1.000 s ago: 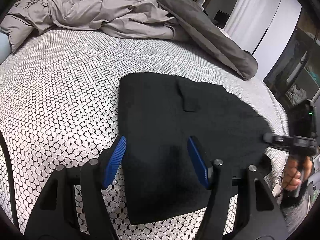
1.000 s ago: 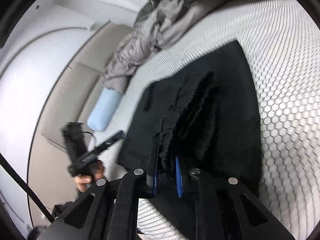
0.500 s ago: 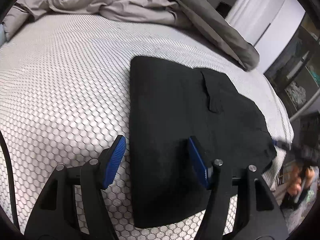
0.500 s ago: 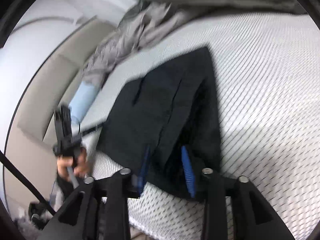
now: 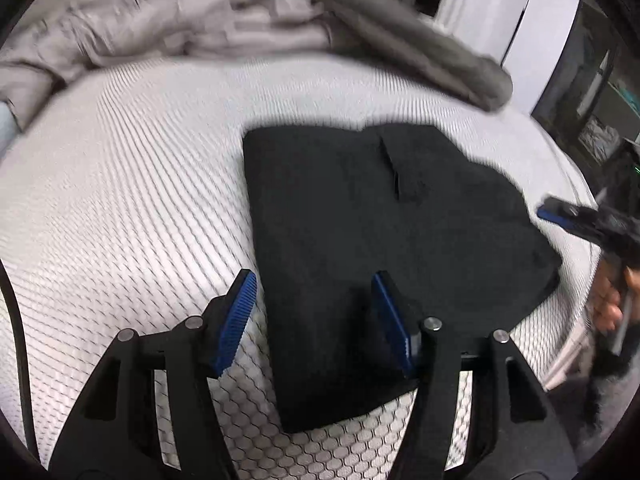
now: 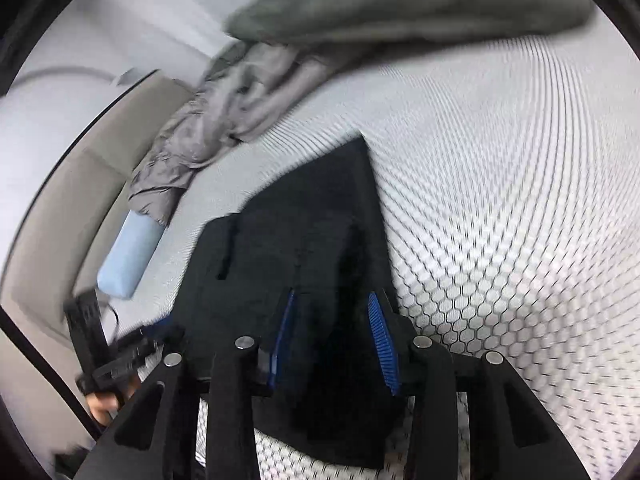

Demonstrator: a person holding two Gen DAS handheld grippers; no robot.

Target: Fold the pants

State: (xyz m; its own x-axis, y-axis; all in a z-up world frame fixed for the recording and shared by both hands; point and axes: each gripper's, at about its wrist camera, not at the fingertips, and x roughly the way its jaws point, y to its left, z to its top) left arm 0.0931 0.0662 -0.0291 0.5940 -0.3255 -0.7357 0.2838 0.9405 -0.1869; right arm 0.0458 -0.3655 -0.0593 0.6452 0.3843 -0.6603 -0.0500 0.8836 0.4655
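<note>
Where folded, black pants [image 5: 384, 248] lie flat (slightly rumpled) — compact, dark

Even, soft indoor light; no glare. Motion blur across duvet [image 5: 248, 20] and upper mattress [image 5: 120, 168]. Strong fisheye curvature, black vignetted corners.

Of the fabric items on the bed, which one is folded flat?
The black pants, lying flat near the bed's edge; the grey duvet is bunched up and the blue pillow is a plump roll.
</note>
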